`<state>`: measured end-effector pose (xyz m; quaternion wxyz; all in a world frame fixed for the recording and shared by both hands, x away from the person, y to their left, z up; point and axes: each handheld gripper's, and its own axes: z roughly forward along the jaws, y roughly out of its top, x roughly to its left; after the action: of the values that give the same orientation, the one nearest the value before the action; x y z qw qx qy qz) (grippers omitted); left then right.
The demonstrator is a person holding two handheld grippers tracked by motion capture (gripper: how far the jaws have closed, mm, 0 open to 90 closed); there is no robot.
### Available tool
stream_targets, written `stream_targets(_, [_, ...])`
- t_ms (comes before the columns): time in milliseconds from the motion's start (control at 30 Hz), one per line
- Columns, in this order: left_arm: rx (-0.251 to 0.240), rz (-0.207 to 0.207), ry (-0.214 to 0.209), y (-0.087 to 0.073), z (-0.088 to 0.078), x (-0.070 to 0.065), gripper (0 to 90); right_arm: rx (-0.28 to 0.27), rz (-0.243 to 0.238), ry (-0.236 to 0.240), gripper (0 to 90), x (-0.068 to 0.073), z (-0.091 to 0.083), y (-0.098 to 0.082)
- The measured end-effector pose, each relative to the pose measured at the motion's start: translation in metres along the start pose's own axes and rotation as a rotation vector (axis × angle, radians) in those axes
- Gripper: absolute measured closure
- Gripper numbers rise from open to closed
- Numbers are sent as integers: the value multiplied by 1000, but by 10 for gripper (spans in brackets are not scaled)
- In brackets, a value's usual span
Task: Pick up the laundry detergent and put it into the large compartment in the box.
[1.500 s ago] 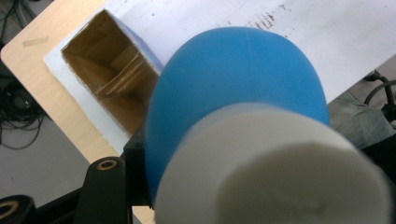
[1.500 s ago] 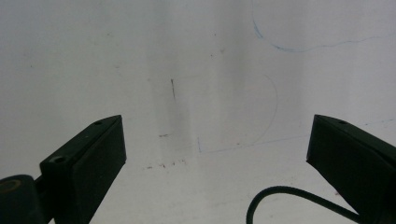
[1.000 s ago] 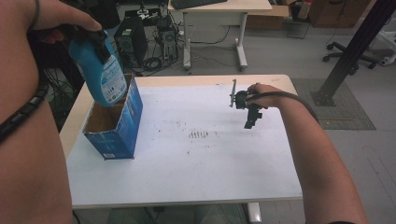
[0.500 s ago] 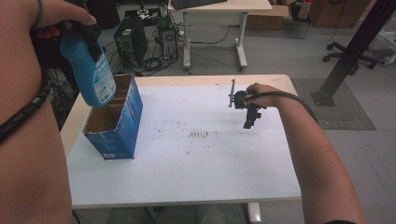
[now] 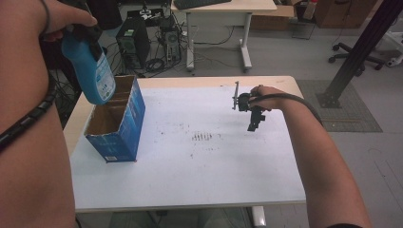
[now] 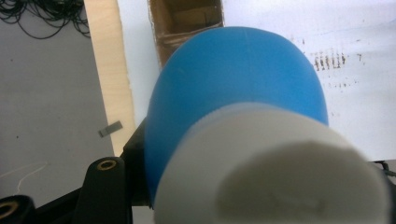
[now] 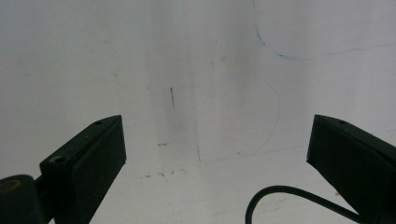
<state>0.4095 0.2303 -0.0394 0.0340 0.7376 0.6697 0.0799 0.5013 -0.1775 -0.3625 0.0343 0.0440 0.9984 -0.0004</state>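
Observation:
A blue bottle [image 5: 90, 66] with a white label hangs upright above the open blue cardboard box [image 5: 116, 123] at the table's left. My left gripper [image 5: 81, 33] is shut on the bottle near its top, high over the box's far end. In the left gripper view the blue bottle [image 6: 233, 88] and its white cap loom close, with the box's brown inside [image 6: 187, 18] below. My right gripper [image 5: 252, 124] rests on the right half of the white table, pointing down. In the right gripper view its black jaws stand wide apart over the bare tabletop [image 7: 210, 93], nothing between them.
The white table top [image 5: 199, 166] has dark speck marks near its middle. Its wooden edge [image 6: 109, 74] runs along the left, with grey floor and cables beyond. A desk, computer towers and a black post stand past the far edge.
The left gripper has lifted the blue bottle up and out of the box, and slightly left. The right gripper has stayed where it was.

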Motion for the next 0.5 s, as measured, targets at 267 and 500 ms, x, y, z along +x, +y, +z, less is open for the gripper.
stream_targets(267, [0,-10,2,1,10,6,392,2,3,1,44,-1,1,1])
stream_targets(500, [5,-4,0,2,22,8,392,2,3,2,44,0,2,2])
